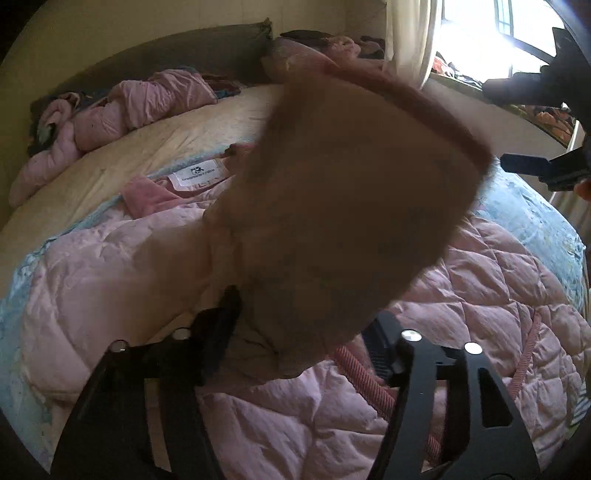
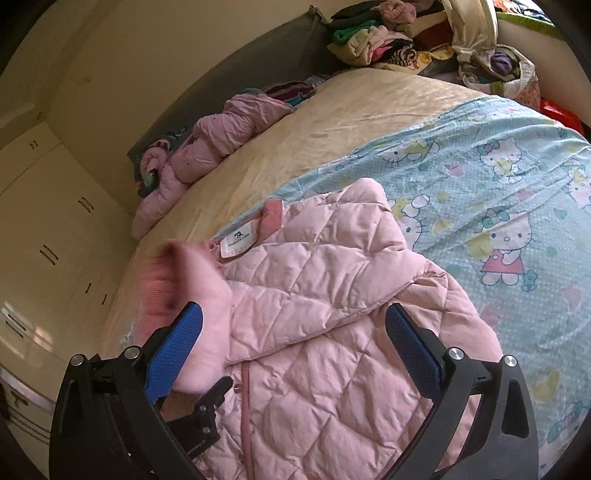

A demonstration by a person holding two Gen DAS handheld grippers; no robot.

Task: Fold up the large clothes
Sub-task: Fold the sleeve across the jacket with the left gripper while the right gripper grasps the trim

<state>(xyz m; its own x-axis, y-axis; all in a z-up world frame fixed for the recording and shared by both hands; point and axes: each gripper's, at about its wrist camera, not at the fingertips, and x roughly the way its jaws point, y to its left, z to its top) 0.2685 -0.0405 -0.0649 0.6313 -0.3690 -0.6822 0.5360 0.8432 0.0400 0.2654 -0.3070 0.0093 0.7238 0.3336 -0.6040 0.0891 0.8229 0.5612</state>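
A pink quilted jacket [image 2: 332, 295] lies on the bed, collar and white label [image 2: 238, 242] toward the headboard. My left gripper [image 1: 299, 332] holds a sleeve [image 1: 351, 184] raised close to its camera, blurred, hiding much of the jacket [image 1: 461, 302]. In the right wrist view the same sleeve with its ribbed cuff [image 2: 173, 273] hangs over the jacket's left side, and the left gripper's black tip [image 2: 207, 402] shows below it. My right gripper [image 2: 295, 339] is open above the jacket, blue pads wide apart, and it also shows in the left wrist view [image 1: 532, 125].
A second pink jacket [image 2: 207, 147] lies crumpled by the dark headboard [image 2: 258, 62]. A Hello Kitty sheet [image 2: 498, 192] covers the bed's right half. A clothes pile [image 2: 388, 40] sits at the far corner. White wardrobes [image 2: 48, 221] stand left; a window [image 1: 480, 33] right.
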